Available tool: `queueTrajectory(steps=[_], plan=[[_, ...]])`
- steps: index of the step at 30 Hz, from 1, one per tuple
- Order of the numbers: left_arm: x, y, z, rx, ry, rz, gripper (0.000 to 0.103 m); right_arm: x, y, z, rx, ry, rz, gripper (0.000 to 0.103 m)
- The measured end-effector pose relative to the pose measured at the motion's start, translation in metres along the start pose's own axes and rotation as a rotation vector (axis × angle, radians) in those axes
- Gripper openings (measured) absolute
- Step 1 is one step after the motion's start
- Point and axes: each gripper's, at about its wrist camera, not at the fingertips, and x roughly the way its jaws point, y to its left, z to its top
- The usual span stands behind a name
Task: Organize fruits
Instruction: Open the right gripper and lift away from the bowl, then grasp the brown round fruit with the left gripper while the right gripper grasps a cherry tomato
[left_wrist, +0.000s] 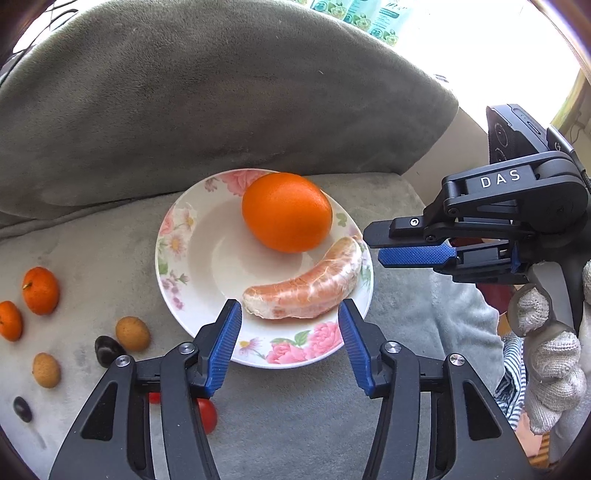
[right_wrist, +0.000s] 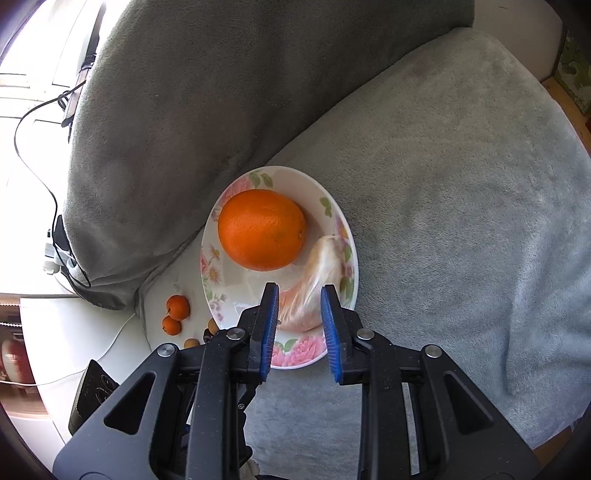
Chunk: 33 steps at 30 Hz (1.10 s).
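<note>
A floral white plate (left_wrist: 177, 236) (right_wrist: 332, 210) sits on the grey sofa seat. On it lie a large orange (left_wrist: 286, 212) (right_wrist: 262, 229) and a peeled pomelo segment (left_wrist: 306, 288) (right_wrist: 314, 288). My left gripper (left_wrist: 290, 308) is open and empty, its jaws spread just in front of the segment above the plate's near rim. My right gripper (right_wrist: 299, 291) (left_wrist: 373, 245) is open and empty, hovering at the plate's right edge near the segment's end.
Left of the plate lie two small tangerines (left_wrist: 40, 290) (right_wrist: 177, 307), two longans (left_wrist: 132, 333), dark grapes (left_wrist: 107, 350) and a cherry tomato (left_wrist: 207, 413). The sofa backrest (left_wrist: 221, 92) rises behind the plate. A gloved hand (left_wrist: 550, 369) holds the right gripper.
</note>
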Motion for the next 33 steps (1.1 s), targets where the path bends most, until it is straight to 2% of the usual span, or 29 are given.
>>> queueTrajectory(steps=[3,8,10,20,21,23,25,30,33], plan=[[-0.005,0.005,0.000,-0.005,-0.004,0.006,0.053,-0.004,0.001,0.000,-0.018,-0.011,-0.014,0.025],[-0.013,0.011,-0.001,-0.017,-0.014,0.016,0.053,-0.008,0.004,-0.003,-0.041,-0.030,-0.026,0.038],[-0.016,0.012,-0.002,-0.020,-0.017,0.020,0.053,-0.010,0.006,-0.004,-0.052,-0.035,-0.029,0.040],[-0.033,0.023,-0.012,-0.047,-0.023,0.034,0.055,-0.018,0.024,-0.020,-0.148,-0.073,-0.057,0.044],[-0.036,0.025,-0.013,-0.050,-0.025,0.038,0.055,-0.019,0.027,-0.023,-0.168,-0.083,-0.065,0.046],[-0.042,0.029,-0.017,-0.055,-0.031,0.046,0.055,-0.021,0.034,-0.029,-0.208,-0.105,-0.085,0.060],[-0.049,0.035,-0.021,-0.059,-0.041,0.054,0.055,-0.024,0.041,-0.036,-0.249,-0.130,-0.092,0.067],[-0.067,0.051,-0.032,-0.078,-0.047,0.085,0.055,-0.025,0.057,-0.054,-0.355,-0.179,-0.098,0.072],[-0.077,0.063,-0.039,-0.092,-0.045,0.108,0.055,-0.026,0.068,-0.067,-0.444,-0.226,-0.109,0.080]])
